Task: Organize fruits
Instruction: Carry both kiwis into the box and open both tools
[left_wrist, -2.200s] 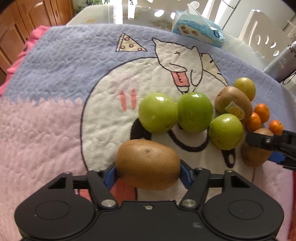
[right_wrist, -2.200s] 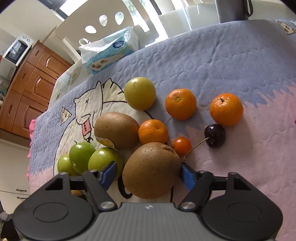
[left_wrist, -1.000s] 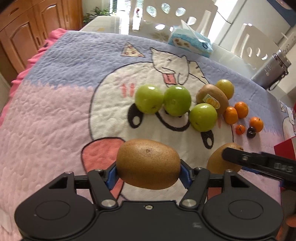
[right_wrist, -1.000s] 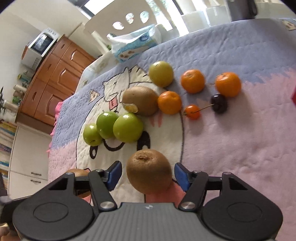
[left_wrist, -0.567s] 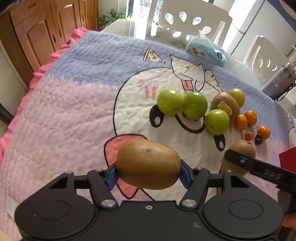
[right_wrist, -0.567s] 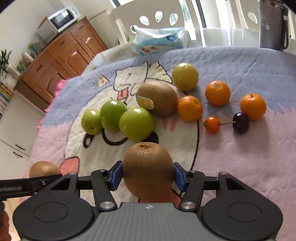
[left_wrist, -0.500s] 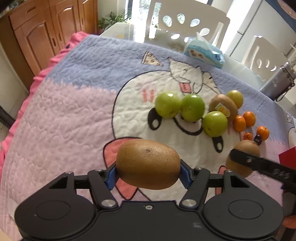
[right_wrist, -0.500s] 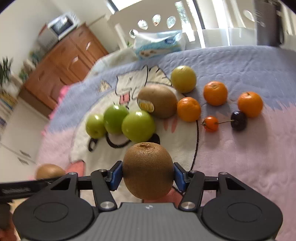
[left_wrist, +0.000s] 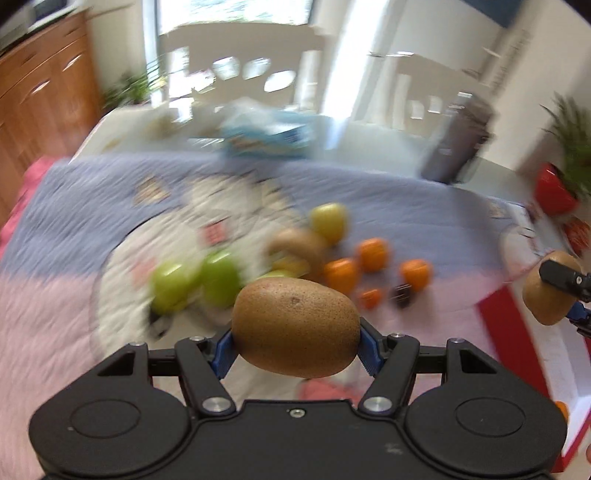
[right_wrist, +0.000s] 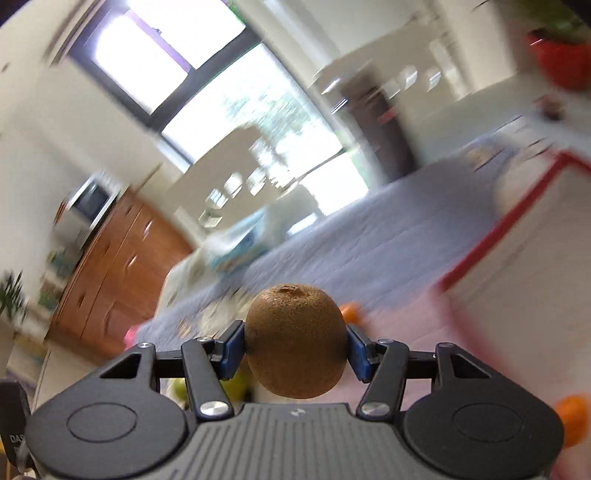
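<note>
My left gripper is shut on a brown kiwi, held up over the cartoon blanket. My right gripper is shut on a second, rounder kiwi. The left wrist view also shows that second kiwi at the far right, above a red-rimmed white box. On the blanket lie blurred green apples, a stickered kiwi, a yellow-green fruit, three oranges, a cherry tomato and a dark cherry.
A blue tissue pack and a dark flask stand at the table's far side. A red plant pot sits at the right. Wooden cabinets are to the left. The red-rimmed box fills the right of the right wrist view.
Both grippers rose and swung right with their kiwis, so both views are now blurred. The right jaws closed in on their kiwi. The right view tipped up toward the room and the red-rimmed box.
</note>
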